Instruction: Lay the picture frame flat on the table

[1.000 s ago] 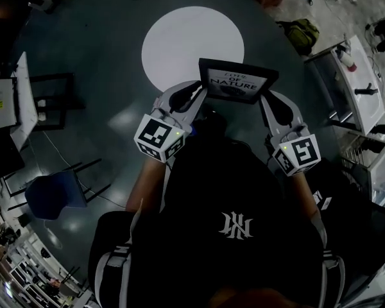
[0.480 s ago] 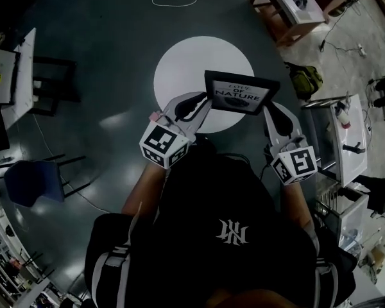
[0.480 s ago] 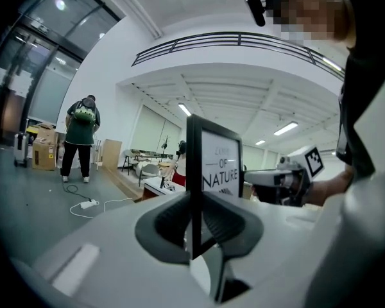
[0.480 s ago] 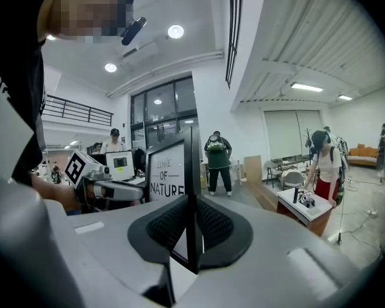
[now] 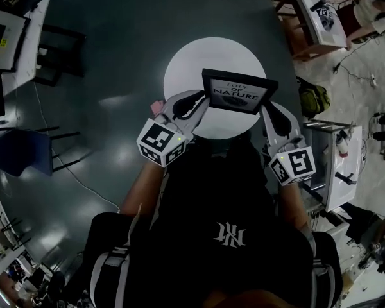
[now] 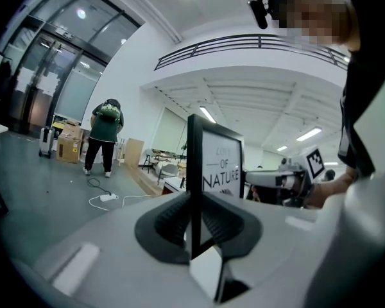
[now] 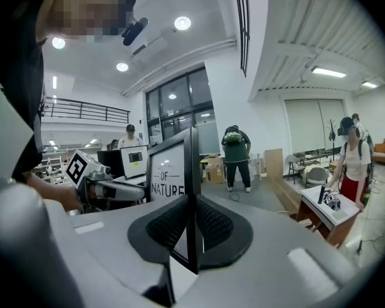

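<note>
A black picture frame (image 5: 237,92) with a white print reading "OF NATURE" is held upright in the air between both grippers, over the near part of a round white table (image 5: 192,66). My left gripper (image 5: 202,102) is shut on the frame's left edge. My right gripper (image 5: 264,111) is shut on its right edge. In the left gripper view the frame (image 6: 219,165) stands edge-on, clamped between the ribbed pads (image 6: 173,226) of the left gripper (image 6: 194,226). The right gripper view shows the frame (image 7: 172,165) pinched the same way by the right gripper (image 7: 192,226).
Dark floor surrounds the round table. A blue chair (image 5: 22,153) stands at the left, a green bag (image 5: 311,98) and a white bench (image 5: 340,165) at the right, and a desk (image 5: 321,11) at the top right. A person in green (image 7: 236,156) stands further off.
The round table has come closer and now lies under the frame as the person moved toward it. Both grippers keep the same hold on the frame.
</note>
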